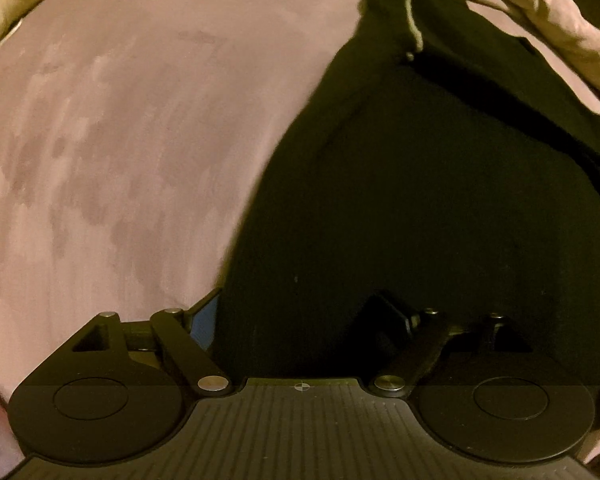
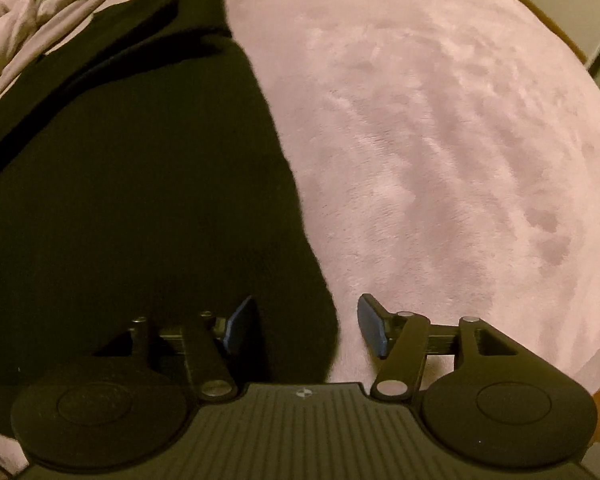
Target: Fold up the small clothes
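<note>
Black fabric fills much of both views: a dark garment (image 1: 420, 200) lies spread flat on a pink plush blanket (image 1: 120, 140) that covers the surface under it. In the left wrist view the garment takes the right half, its left edge running in a long curve from the upper middle down to the gripper, and a pale drawstring (image 1: 414, 20) with a small dark tip hangs down over the cloth near the far edge of the blanket. Beyond it sits a heap of crumpled pale pink fabric (image 1: 560, 20), touching the garment's far side. The left gripper (image 1: 300, 320) is low over the garment's near edge with its fingers spread apart; the blue pad of the left finger (image 1: 204, 320) shows just at the cloth's border, while the right finger is dark against the black cloth (hard to make out). Whether any cloth lies between the fingers I cannot tell. In the right wrist view the garment (image 2: 140, 200) fills the left half and the blanket (image 2: 440, 140) the right. The right gripper (image 2: 304, 328) stands released, both blue pads well apart, straddling the garment's right edge: one finger (image 2: 240, 328) over the black cloth, the other (image 2: 372, 328) over bare blanket. Folded bands of the garment show toward the far left corner, beside the crumpled fabric (image 2: 32, 12).
</note>
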Available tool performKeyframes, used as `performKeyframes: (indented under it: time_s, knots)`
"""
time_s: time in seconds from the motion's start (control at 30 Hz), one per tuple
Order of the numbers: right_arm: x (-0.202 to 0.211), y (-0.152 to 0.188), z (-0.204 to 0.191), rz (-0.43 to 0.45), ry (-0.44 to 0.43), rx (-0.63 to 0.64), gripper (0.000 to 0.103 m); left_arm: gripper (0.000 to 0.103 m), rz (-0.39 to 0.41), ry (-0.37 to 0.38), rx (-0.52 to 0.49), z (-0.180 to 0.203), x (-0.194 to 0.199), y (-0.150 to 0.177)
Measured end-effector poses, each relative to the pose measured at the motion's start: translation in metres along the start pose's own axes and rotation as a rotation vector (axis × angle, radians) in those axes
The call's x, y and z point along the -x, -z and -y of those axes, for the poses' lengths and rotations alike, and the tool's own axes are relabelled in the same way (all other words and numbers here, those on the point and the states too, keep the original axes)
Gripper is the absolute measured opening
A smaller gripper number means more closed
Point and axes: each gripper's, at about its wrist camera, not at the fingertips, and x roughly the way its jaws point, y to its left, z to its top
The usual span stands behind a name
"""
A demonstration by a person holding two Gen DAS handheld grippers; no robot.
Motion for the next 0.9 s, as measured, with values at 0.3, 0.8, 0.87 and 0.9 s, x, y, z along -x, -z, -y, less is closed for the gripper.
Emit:
performKeyframes:
  time_s: [0.3, 0.8, 0.87, 0.9]
  knots:
    - [0.000, 0.023, 0.002, -0.102, -0.119, 0.106, 0.025, 0.058, -0.048, 0.021, 0.101, -0.010, 0.001, 0.015]
    - [-0.016, -0.004, 0.014, -0.149, -0.213, 0.096, 0.011, 0.016, -0.156, 0.094, 0.059, -0.012, 0.000, 0.012]
    - [-0.009, -0.015, 0.019, -0.130, -0.282, 0.038, 0.010, 0.015, -0.161, 0.162, 0.128, -0.017, 0.006, 0.003]
    - [-0.005, -0.021, 0.022, -0.113, -0.317, -0.001, 0.010, 0.015, -0.145, 0.194, 0.140, -0.017, 0.011, -0.002]
